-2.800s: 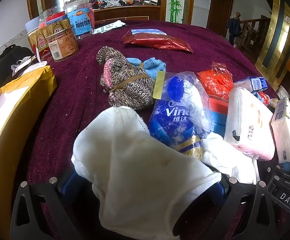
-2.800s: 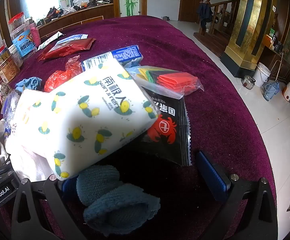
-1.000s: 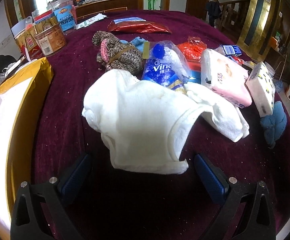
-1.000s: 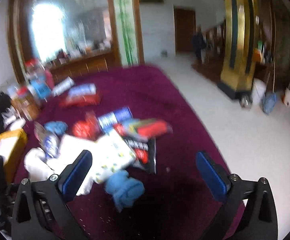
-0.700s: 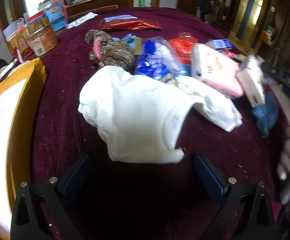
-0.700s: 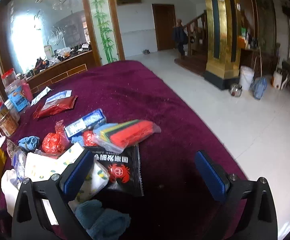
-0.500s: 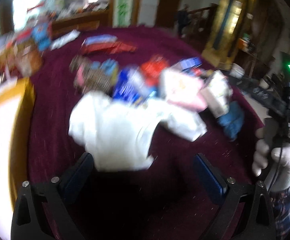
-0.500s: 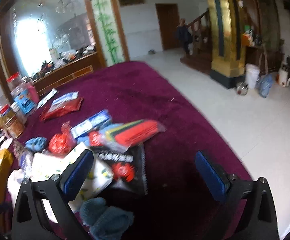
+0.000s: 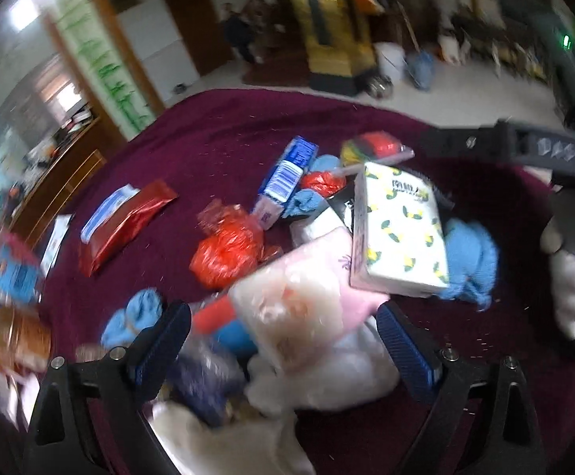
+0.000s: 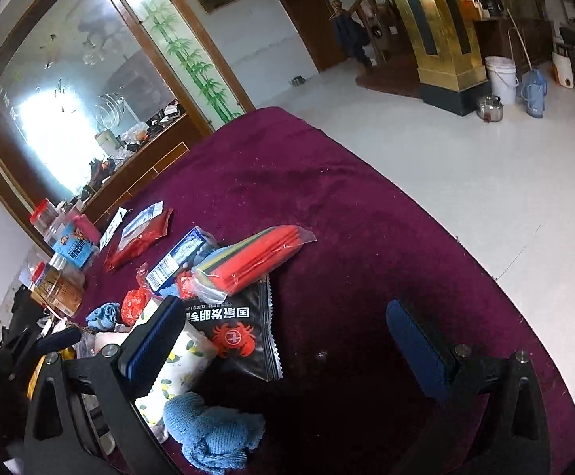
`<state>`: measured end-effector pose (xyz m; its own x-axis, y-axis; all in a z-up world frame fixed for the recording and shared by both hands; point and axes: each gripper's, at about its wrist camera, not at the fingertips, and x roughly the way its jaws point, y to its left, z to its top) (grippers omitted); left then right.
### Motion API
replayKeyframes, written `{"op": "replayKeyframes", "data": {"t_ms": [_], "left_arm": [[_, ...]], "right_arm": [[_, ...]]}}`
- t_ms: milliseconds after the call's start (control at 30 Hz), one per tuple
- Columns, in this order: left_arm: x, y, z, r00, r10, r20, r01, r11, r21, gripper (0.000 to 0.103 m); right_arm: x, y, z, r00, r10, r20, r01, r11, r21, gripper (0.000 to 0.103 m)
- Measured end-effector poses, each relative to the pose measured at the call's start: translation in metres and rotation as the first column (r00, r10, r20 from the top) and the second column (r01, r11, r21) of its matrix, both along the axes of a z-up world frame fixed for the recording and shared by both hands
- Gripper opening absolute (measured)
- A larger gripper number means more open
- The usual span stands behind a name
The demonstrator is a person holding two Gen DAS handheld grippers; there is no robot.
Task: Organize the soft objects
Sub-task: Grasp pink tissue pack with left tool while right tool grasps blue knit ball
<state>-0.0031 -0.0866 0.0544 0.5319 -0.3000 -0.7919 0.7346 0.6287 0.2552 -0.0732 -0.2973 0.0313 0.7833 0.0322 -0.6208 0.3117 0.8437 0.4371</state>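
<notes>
My left gripper [image 9: 283, 340] hovers over the pile with its jaws closing. A pink tissue pack [image 9: 307, 312] and a white cloth [image 9: 327, 380] lie below and between the blue pads, which do not press on them. A lemon-print tissue pack [image 9: 402, 233] leans beside a blue knitted cloth [image 9: 469, 265]. My right gripper [image 10: 287, 340] is open and empty above the purple tablecloth [image 10: 346, 217], with the lemon-print pack [image 10: 180, 364] and the blue knitted cloth [image 10: 212, 431] by its left finger. The left wrist view is blurred.
A black crab packet [image 10: 240, 332], a bag of coloured cloths [image 10: 255, 257], a blue box [image 9: 283, 178], an orange-red bag [image 9: 228, 253] and a red foil bag [image 9: 125, 221] lie around. Jars [image 10: 61, 289] stand at the far left. The table edge curves to the right.
The left gripper has risen, rolled and swung right, off the white cloth and over the tissue packs. The right gripper has dropped lower and rolled, staying wide and empty.
</notes>
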Motion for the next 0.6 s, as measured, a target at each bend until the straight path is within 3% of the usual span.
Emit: {"op": "replayKeyframes", "data": {"t_ms": [300,467,533,600], "left_arm": [[0.014,-0.011,-0.009,0.998,-0.041,-0.040,0.040,0.999,-0.017,0.097],[0.000,-0.020,-0.020,0.997,-0.068,-0.043,0.070,0.996,0.046,0.095],[-0.004,-0.020,-0.025,0.998,-0.047,-0.052,0.052,0.995,0.087,0.080],[-0.008,-0.018,-0.025,0.996,-0.035,-0.085,0.042,0.996,0.083,0.078]], "right_arm": [[0.001,-0.002,-0.004,1.000,0.012,-0.017,-0.012,1.000,0.022,0.102],[0.003,-0.002,-0.006,1.000,0.013,-0.026,-0.012,1.000,0.025,0.102],[0.003,-0.002,-0.006,1.000,0.014,-0.028,-0.013,1.000,0.027,0.102],[0.003,-0.002,-0.006,0.999,0.016,-0.033,-0.015,0.999,0.030,0.102]]}}
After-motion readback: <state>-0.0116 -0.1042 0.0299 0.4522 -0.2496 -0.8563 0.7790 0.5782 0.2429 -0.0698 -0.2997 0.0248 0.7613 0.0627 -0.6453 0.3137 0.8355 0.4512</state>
